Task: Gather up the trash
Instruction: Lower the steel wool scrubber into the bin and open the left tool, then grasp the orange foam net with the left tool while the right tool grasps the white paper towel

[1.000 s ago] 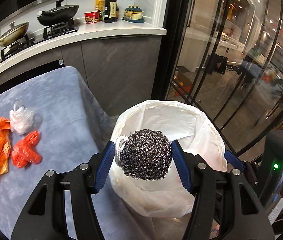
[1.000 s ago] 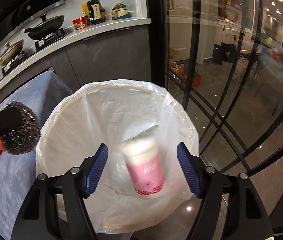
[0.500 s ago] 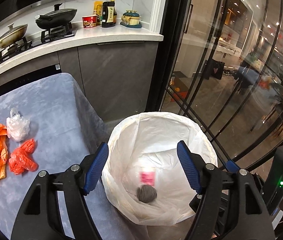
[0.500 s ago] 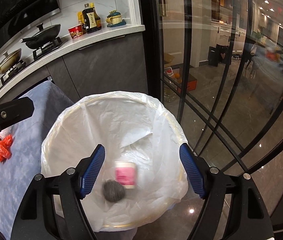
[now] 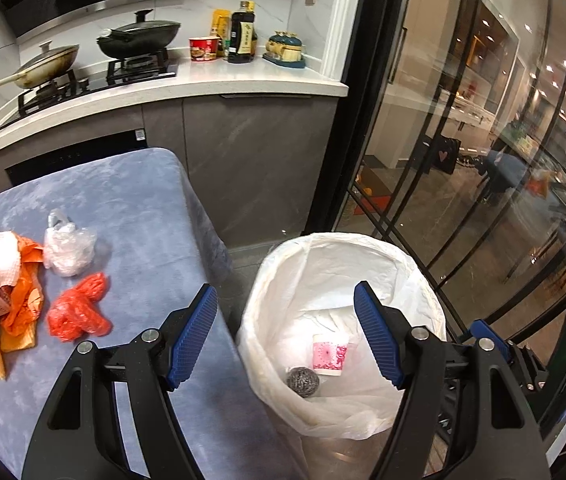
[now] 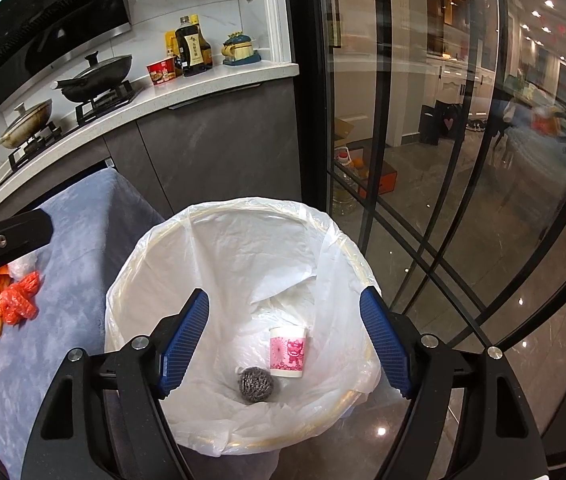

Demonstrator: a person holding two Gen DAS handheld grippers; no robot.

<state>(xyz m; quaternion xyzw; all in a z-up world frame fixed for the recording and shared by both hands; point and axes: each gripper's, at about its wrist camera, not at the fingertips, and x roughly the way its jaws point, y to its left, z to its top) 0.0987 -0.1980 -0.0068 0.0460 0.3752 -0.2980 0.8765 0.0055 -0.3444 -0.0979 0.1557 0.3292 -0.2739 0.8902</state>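
Left gripper (image 5: 285, 336) and right gripper (image 6: 283, 344) agape, empty, scourer (image 6: 255, 384) far below in bin (image 6: 155, 248)

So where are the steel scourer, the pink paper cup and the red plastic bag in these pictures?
steel scourer (image 6: 255, 385), right wrist view, its middle.
pink paper cup (image 6: 288, 351), right wrist view, its printed side.
red plastic bag (image 5: 79, 314), left wrist view, its crumpled middle.
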